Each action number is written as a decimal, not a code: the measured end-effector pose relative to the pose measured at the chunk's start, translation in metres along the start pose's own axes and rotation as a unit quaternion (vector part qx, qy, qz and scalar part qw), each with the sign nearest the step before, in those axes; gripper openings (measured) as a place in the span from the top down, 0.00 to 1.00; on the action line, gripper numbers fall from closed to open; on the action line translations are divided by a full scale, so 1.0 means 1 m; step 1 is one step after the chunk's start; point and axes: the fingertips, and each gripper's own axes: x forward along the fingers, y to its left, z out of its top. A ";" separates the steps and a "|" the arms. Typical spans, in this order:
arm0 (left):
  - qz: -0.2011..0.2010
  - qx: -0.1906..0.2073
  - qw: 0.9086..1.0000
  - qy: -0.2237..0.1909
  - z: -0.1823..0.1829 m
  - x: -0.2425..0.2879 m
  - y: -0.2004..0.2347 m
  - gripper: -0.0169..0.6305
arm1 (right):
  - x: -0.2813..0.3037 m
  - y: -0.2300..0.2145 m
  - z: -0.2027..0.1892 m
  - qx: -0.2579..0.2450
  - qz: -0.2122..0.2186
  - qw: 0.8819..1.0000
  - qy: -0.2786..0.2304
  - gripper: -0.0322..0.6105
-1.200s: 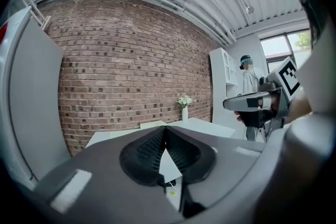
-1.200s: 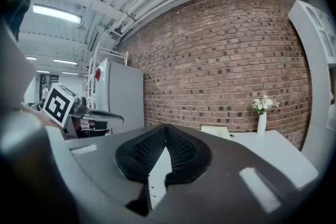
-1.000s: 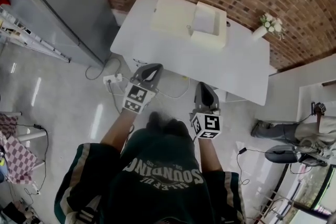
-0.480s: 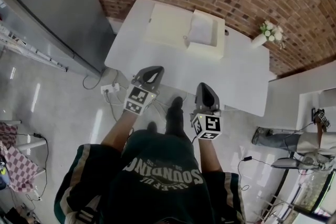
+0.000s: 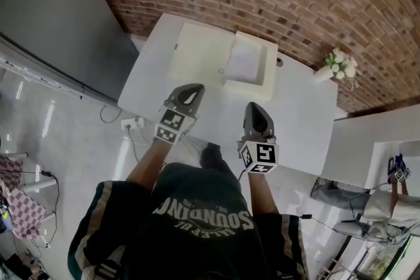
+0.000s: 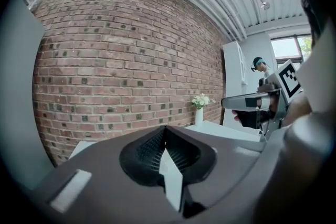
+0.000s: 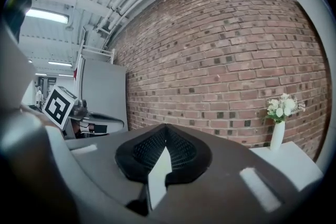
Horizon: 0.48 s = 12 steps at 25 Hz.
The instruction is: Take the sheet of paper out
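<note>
Both empty, fingers pressed together: left gripper (image 5: 189,90), right gripper (image 5: 255,109); white sheet (image 5: 245,62) inside cream box (image 5: 197,52) on table (image 5: 298,118).

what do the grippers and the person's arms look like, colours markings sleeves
Both the left gripper and right gripper are dark grey tapering shells, each carrying a white cube with black square markers. Their pads are black and ribbed. The person wears a dark green shirt with pale-striped short sleeves.
</note>
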 end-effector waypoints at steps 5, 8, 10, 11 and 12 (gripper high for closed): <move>0.011 0.008 1.000 0.007 0.014 0.062 0.002 0.96 | 0.040 -0.044 0.014 -0.023 0.022 0.999 0.002 0.95; 0.020 0.010 1.000 0.010 0.025 0.085 0.000 0.96 | 0.057 -0.064 0.016 -0.020 0.038 0.999 0.009 0.95; 0.023 0.010 1.000 0.016 0.026 0.095 0.002 0.96 | 0.066 -0.074 0.017 -0.017 0.043 0.999 0.011 0.95; 0.025 0.009 0.999 0.020 0.026 0.099 0.003 0.96 | 0.071 -0.078 0.017 -0.016 0.044 0.999 0.011 0.95; 0.027 0.008 0.999 0.023 0.026 0.102 0.005 0.96 | 0.075 -0.080 0.018 -0.013 0.046 0.999 0.011 0.95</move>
